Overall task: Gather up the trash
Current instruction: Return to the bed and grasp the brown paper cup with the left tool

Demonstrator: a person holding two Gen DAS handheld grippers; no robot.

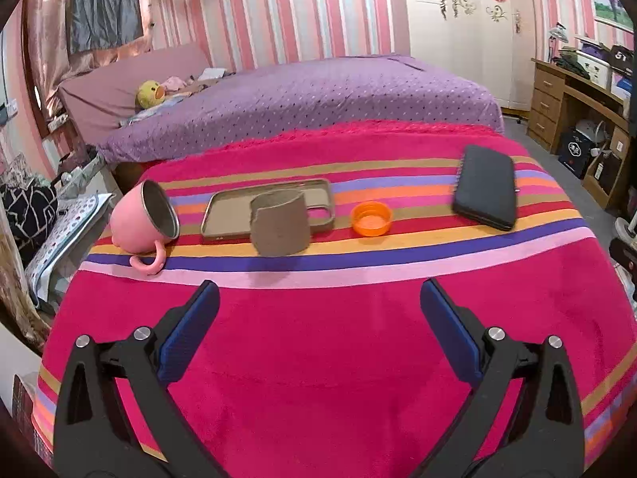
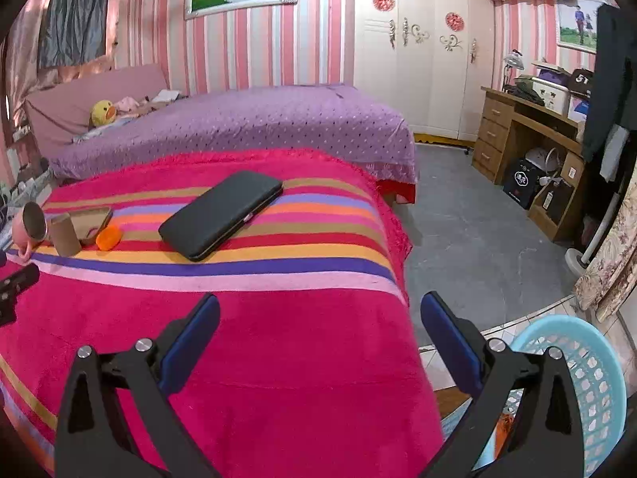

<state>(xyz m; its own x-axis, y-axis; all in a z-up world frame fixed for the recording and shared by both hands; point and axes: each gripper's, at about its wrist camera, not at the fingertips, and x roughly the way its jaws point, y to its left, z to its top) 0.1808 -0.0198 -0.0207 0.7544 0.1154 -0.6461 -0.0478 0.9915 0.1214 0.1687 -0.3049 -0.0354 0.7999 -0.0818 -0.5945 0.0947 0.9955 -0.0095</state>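
A striped pink blanket (image 1: 318,338) carries a black case (image 1: 485,187), a tray (image 1: 223,209), a tipped pink mug (image 1: 139,219), a cardboard tube (image 1: 280,223) standing against the tray and an orange cap (image 1: 371,218) beside it. Left gripper (image 1: 318,302) and right gripper (image 2: 318,314) hover released, holding nothing.

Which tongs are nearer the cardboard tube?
Left. The left tongs face the cardboard tube almost straight ahead, open. The right tongs are further off to its right, with the tube far left in their view.
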